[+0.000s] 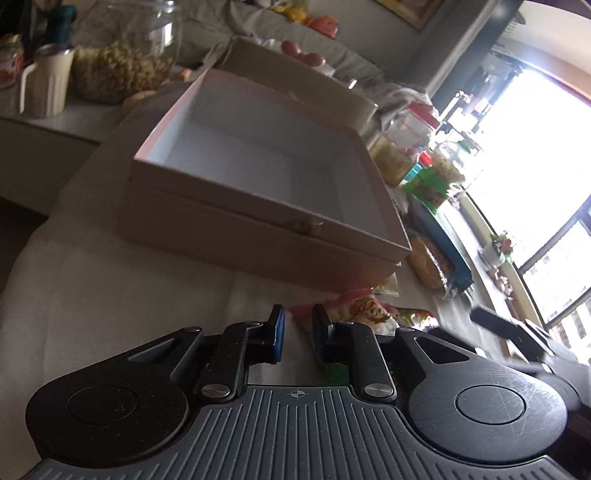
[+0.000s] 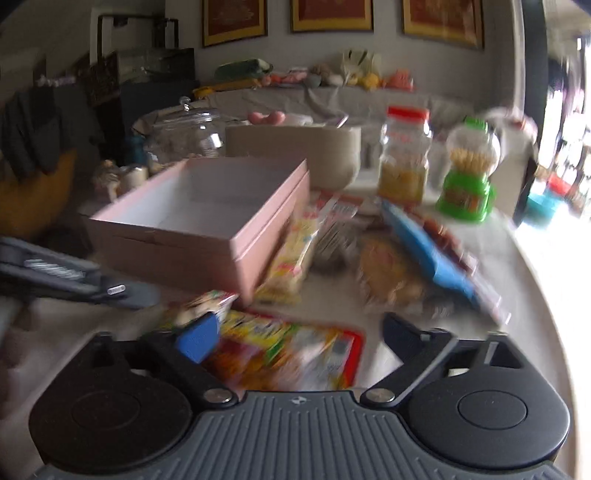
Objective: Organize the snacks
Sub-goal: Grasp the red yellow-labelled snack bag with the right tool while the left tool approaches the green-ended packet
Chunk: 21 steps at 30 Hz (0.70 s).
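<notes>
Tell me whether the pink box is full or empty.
Empty. The pink box stands open, and both views show only its bare white floor and walls inside.

It was a home living room: framed pictures [image 2: 332, 14] hung beyond the tongs, above a covered sofa [image 2: 332, 99] lined with soft toys [image 2: 369, 79], snacks cluttering the worktop [image 2: 332, 295].

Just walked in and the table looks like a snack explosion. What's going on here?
A person with a gripper in each hand is sorting snacks into the pink box, which is empty. The right gripper is open over a colourful snack packet. The left gripper is nearly shut, holding nothing.
</notes>
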Available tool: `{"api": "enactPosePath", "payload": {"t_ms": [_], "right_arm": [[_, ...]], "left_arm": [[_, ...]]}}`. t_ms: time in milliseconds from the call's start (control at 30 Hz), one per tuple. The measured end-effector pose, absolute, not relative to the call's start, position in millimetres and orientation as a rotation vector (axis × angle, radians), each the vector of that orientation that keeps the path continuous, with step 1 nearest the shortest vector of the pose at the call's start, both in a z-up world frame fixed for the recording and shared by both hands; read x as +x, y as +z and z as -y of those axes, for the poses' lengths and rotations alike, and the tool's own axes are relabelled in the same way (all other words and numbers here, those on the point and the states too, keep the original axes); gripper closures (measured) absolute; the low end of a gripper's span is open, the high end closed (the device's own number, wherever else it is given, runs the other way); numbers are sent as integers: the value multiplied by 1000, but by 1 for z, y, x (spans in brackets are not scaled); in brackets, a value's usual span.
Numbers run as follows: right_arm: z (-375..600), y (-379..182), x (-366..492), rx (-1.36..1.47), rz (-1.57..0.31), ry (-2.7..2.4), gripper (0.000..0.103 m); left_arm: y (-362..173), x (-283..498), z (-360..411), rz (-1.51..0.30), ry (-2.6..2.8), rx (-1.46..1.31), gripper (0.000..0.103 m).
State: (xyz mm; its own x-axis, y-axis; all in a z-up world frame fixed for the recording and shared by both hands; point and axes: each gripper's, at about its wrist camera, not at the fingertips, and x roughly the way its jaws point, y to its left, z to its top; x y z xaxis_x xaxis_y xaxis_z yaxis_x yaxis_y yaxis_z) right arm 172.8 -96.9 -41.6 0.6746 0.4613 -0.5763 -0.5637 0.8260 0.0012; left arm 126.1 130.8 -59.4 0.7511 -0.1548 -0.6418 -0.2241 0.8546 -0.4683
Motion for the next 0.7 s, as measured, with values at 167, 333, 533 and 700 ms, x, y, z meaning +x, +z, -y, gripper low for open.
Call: {"api": "enactPosePath", "payload": {"t_ms": [167,333,533,700], "right_arm": [[96,-52,225,-154,-673,485,46],[99,-60,219,-212,-715,544,47],[119,-60,173,-178,-770,664,47],[132,-58,140,-223,-747,655,45]], "left_arm": [[-63,124,-136,-706,20,-569,84],[-70,127,-137,-724,25,-573,84],[-74,128,-137,-715,27,-577,84],[-64,125,-133,-688,1,-534,84]]}}
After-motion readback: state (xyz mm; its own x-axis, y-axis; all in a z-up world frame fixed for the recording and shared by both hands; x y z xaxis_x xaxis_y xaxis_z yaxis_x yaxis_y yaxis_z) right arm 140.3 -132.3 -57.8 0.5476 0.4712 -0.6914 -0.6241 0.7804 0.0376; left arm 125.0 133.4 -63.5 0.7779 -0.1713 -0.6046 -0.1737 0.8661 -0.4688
